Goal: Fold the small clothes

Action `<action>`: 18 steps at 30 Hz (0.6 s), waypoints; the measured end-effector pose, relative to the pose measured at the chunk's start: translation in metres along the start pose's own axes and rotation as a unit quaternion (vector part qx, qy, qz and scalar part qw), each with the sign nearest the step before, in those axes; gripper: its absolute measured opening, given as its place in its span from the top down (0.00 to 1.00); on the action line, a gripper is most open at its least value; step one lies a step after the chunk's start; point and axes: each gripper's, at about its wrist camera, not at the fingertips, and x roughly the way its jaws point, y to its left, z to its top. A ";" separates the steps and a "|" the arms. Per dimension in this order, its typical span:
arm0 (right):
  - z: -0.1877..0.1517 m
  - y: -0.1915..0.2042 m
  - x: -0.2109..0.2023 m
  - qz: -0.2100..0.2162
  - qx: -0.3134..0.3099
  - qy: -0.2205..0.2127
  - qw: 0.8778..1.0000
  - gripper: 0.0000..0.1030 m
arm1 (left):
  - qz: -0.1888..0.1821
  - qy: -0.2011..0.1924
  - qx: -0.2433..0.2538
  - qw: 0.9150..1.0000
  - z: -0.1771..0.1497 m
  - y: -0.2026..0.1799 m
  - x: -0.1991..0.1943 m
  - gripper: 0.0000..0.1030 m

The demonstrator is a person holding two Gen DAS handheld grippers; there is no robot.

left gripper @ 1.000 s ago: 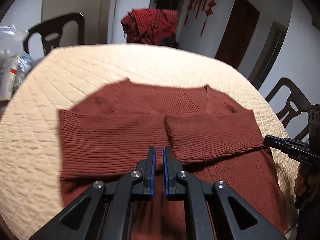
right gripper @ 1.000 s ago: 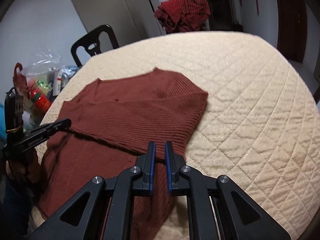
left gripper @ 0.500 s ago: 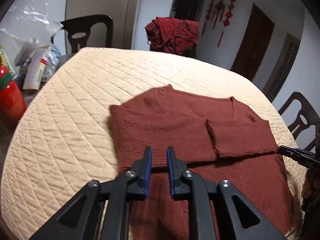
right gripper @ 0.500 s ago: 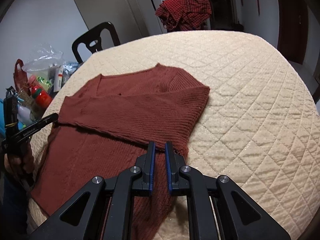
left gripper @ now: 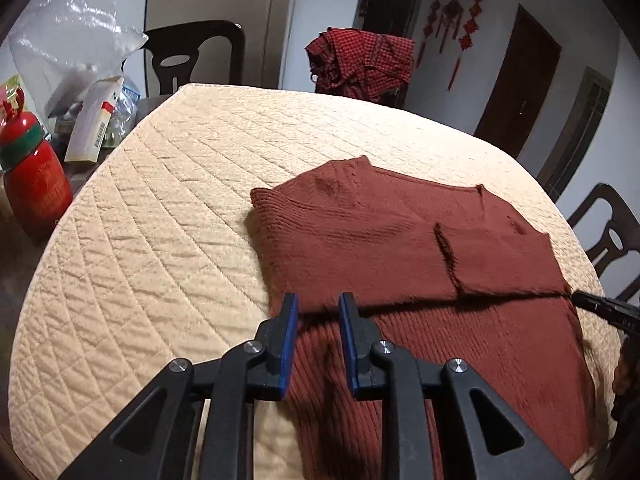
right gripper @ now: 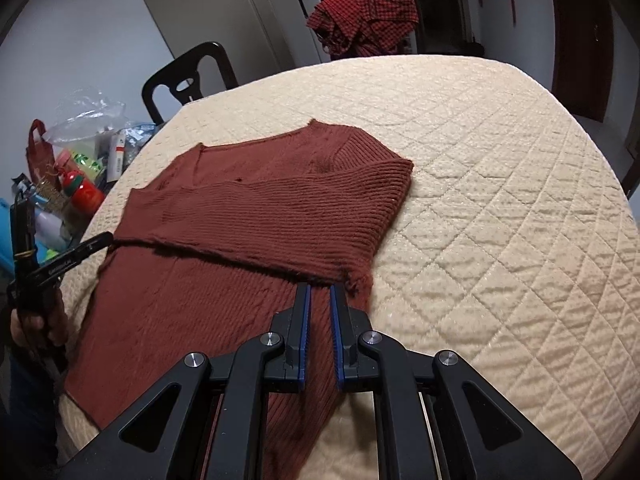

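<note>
Both grippers' jaws stand apart, empty, over the sweater (left gripper: 400, 248), its hem cut off.

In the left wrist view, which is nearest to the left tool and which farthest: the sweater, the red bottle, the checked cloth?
1. Sweater: directly under and ahead of the left tool.
2. Red bottle: far left, beside the table.
3. Checked cloth: on a chair beyond the table's far edge.

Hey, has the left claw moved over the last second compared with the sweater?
Yes. The left claw has slid left across the brown sweater, from the middle where the folded sleeves meet to the sweater's left edge. Its jaws have just been opening, nothing between them.
</note>
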 end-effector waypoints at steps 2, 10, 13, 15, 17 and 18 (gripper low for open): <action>-0.002 0.003 -0.007 0.002 -0.002 -0.006 1.000 0.85 | 0.002 -0.002 0.010 1.000 -0.004 -0.005 -0.007 0.76; -0.021 0.024 -0.030 0.020 -0.021 -0.019 0.999 0.83 | 0.009 -0.020 0.025 0.999 -0.025 -0.027 -0.040 0.63; -0.032 0.032 -0.033 0.027 -0.028 -0.015 0.999 0.83 | 0.010 -0.023 0.025 0.999 -0.035 -0.033 -0.048 0.61; -0.039 0.035 -0.034 0.031 -0.030 -0.013 0.999 0.83 | 0.013 -0.023 0.028 0.999 -0.042 -0.036 -0.052 0.59; -0.046 0.038 -0.035 0.033 -0.033 -0.010 0.999 0.82 | 0.020 -0.021 0.034 0.999 -0.048 -0.040 -0.054 0.57; -0.049 0.039 -0.036 0.034 -0.034 -0.009 0.999 0.82 | 0.018 -0.020 0.035 0.999 -0.051 -0.041 -0.056 0.57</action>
